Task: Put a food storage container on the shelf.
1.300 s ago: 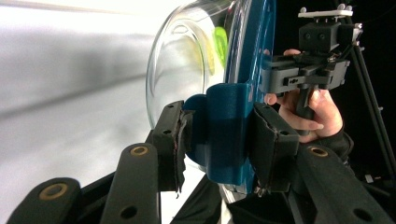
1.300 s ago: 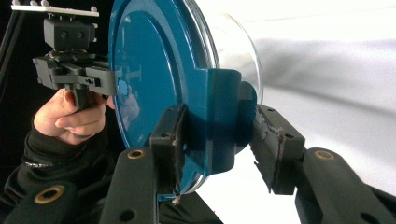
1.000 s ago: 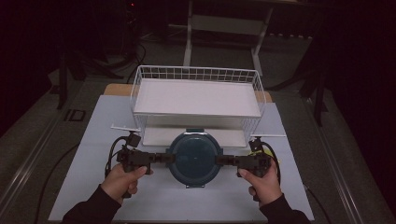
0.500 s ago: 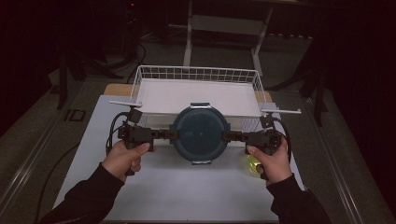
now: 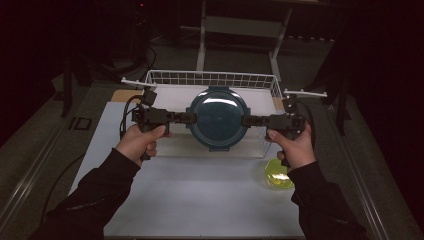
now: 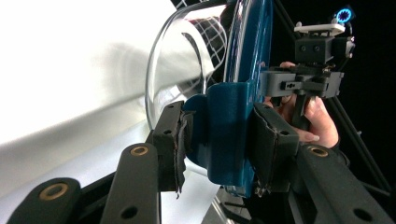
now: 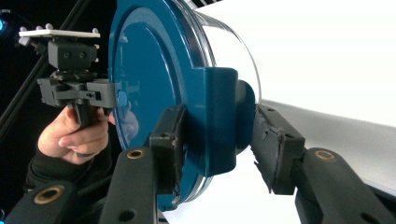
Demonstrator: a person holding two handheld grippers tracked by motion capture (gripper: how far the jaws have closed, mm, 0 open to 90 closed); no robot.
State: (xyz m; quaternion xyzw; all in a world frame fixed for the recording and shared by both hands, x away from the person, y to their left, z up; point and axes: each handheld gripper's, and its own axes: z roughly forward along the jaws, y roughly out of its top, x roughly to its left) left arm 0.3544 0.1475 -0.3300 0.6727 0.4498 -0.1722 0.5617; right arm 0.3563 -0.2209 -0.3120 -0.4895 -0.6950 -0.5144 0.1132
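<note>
Both hand-held grippers carrying a lidded glass container over the wire basket

Near to far: the yellow thing [image 5: 278, 174] at lower right sits on the white surface [image 5: 200, 200], partly hidden by the right sleeve, so no idea what it is. Mid-frame, the left hand-held gripper [image 5: 188, 118] and right hand-held gripper [image 5: 248, 120] are each clamped on 1 of the 2 side tabs of the blue-lidded container [image 5: 217, 117], held up in the air, level, over the front of the wire basket [image 5: 210, 78]. My guess: it's the carry step, and next is moving both hands together so it stays flat going into the basket. Can't tell how high it sits above the basket floor, and anything inside the container is hidden by the lid.
</note>
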